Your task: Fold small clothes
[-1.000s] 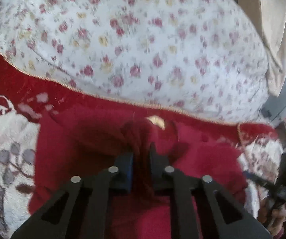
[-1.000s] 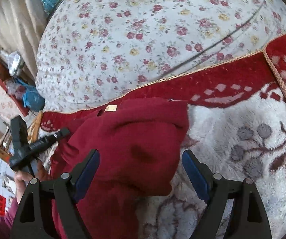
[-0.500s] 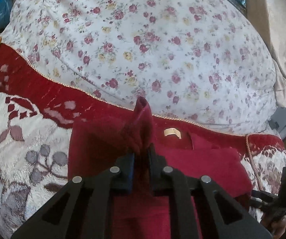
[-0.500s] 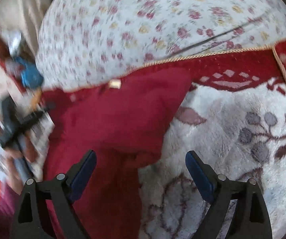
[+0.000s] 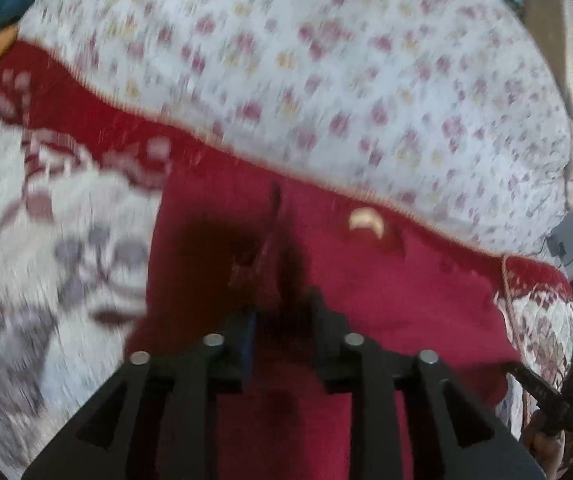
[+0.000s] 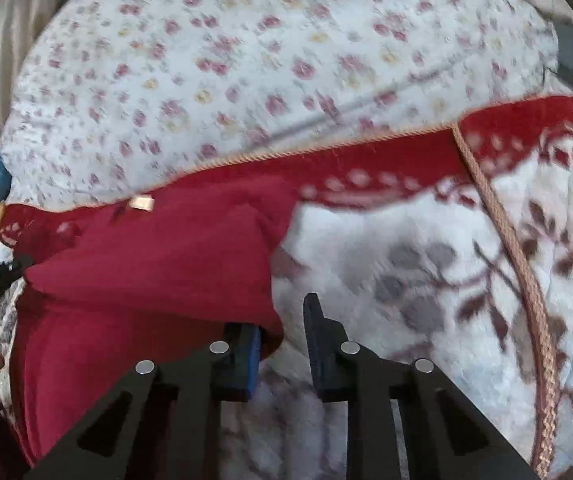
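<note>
Red garment (image 6: pixel 146 264) lies partly folded on the blanket (image 6: pixel 406 280), more folds left. Left hand-held gripper (image 5: pixel 282 320) opening, cloth between its jaws; right hand-held gripper (image 6: pixel 282 332) closing on the near-right hem.

Left gripper (image 5: pixel 282 320), jaws opening, over the dark red garment (image 5: pixel 386 292) beside its tan label (image 5: pixel 366 222).

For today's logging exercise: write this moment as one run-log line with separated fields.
step: folding red garment | left gripper: jaws opening, fabric between | right gripper: jaws closing at garment's edge | surface: plush blanket
</note>
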`<action>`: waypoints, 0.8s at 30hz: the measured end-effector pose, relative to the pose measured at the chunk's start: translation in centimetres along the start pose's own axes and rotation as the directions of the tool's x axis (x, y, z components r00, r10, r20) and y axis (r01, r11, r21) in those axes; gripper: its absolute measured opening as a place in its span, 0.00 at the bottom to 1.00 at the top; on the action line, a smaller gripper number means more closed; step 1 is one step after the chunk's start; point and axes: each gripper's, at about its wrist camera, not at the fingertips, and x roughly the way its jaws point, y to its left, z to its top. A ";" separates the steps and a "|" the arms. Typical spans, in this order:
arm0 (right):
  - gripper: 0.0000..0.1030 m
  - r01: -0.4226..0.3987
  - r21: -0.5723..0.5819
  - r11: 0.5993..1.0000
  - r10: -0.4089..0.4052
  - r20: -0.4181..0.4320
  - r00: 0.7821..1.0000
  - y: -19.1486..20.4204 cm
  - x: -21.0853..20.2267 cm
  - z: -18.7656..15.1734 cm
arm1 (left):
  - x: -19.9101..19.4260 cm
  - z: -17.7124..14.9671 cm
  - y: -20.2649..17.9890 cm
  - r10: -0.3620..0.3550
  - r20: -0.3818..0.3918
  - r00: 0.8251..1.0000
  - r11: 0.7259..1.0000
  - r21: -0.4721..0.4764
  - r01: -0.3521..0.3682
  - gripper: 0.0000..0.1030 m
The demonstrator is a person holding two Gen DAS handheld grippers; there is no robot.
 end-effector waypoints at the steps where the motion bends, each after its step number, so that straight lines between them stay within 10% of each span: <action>1: 0.22 -0.016 0.014 1.000 0.016 -0.029 0.999 -0.3 0.5 -0.3 | 0.2 -0.3 0.1 0.017 -0.020 1.000 1.000 -0.004 -0.017 0.25; 7: 0.65 0.043 -0.060 0.997 -0.043 0.006 0.999 0.1 -3.7 -0.2 | -4.2 -0.1 2.2 0.058 0.093 0.994 0.997 -0.056 -0.053 0.77; 11: 0.67 -0.014 0.037 0.999 0.011 0.061 0.998 -1.3 -4.8 0.9 | -5.5 0.8 3.6 0.109 0.167 0.980 0.991 -0.102 -0.093 0.78; 24: 0.50 0.121 0.004 0.993 -0.121 0.011 0.993 0.4 7.2 9.7 | 0.7 0.0 1.2 0.205 -0.032 0.978 0.978 0.057 -0.203 0.78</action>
